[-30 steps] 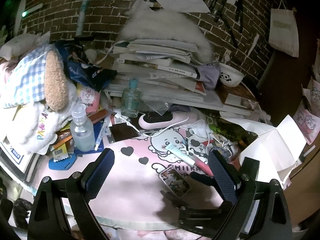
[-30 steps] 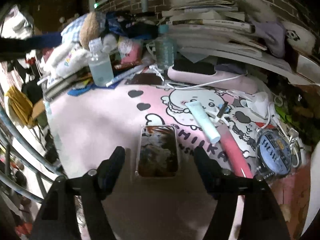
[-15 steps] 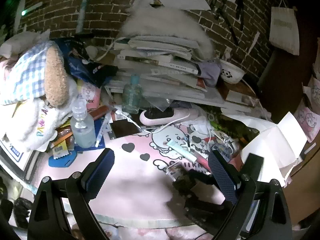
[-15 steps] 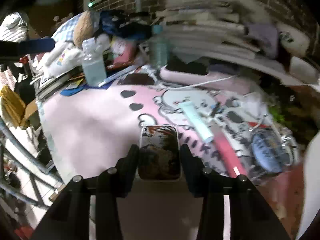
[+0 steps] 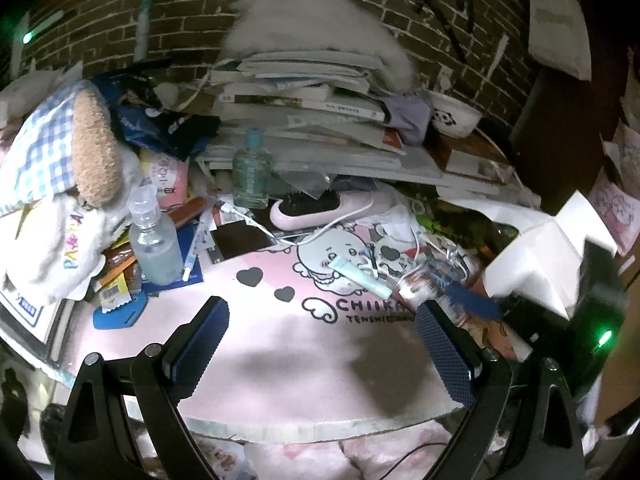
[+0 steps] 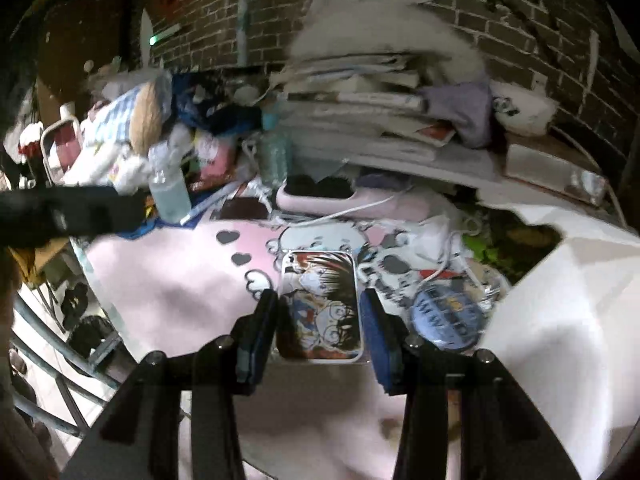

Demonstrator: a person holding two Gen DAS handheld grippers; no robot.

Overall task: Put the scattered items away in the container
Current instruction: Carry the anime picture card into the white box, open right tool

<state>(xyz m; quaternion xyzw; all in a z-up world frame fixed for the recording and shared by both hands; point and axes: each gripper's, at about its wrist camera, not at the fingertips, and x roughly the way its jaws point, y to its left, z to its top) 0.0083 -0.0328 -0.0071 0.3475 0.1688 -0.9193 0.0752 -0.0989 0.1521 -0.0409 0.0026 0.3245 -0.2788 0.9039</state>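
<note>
The right claw (image 6: 318,322) is closed on a flat illustrated card case (image 6: 320,304), its two blue pads bearing on the long edges, low in the middle of the right wrist view. The case looks thin, rigid and light, with a glossy printed face and a white rim; the edges are the sensible place to take it, since the faces would be slippery and there is little thickness to pinch. Held this way it may swivel between the pads if tipped, so a level carry seems wise. In the left wrist view the case is a blurred smear right of centre, so whether it has cleared the pink mat (image 5: 280,344) I cannot say for sure.

The left claw (image 5: 320,344) hangs wide open with nothing in it, at the bottom of its frame above the tabletop. A white box (image 6: 560,312) at the right of the right wrist view is probably the container. A pale tube (image 5: 358,276) and a blue badge (image 6: 448,318) lie on the mat, still to be gathered.
</note>
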